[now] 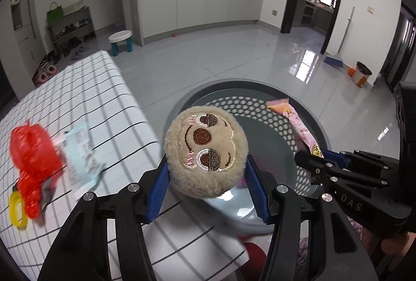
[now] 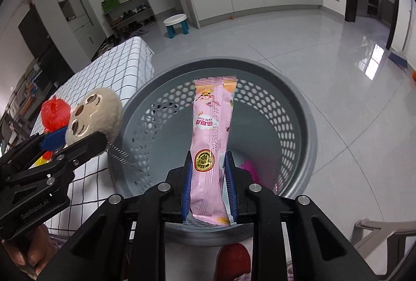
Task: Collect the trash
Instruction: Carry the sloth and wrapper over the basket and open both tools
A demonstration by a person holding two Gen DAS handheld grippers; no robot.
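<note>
My left gripper [image 1: 206,172] is shut on a round beige plush face toy [image 1: 205,151], held over the left rim of a grey perforated bin [image 1: 309,109]. In the right wrist view the same plush toy [image 2: 96,114] hangs at the bin's left edge in the left gripper [image 2: 78,138]. My right gripper [image 2: 209,169] is shut on a long pink snack wrapper [image 2: 210,130], which stands up over the open grey bin [image 2: 299,109]. In the left wrist view the pink wrapper [image 1: 299,125] pokes up over the bin from the right gripper [image 1: 312,159]. Something pink [image 2: 248,169] lies at the bin's bottom.
A table with a white checked cloth [image 1: 85,88] stands left of the bin; on it lie a red plastic toy [image 1: 33,156], a yellow ring [image 1: 17,208] and a pale blue wrapper [image 1: 80,153]. Glossy grey floor [image 1: 234,55] stretches beyond. A small white stool [image 1: 121,42] stands far back.
</note>
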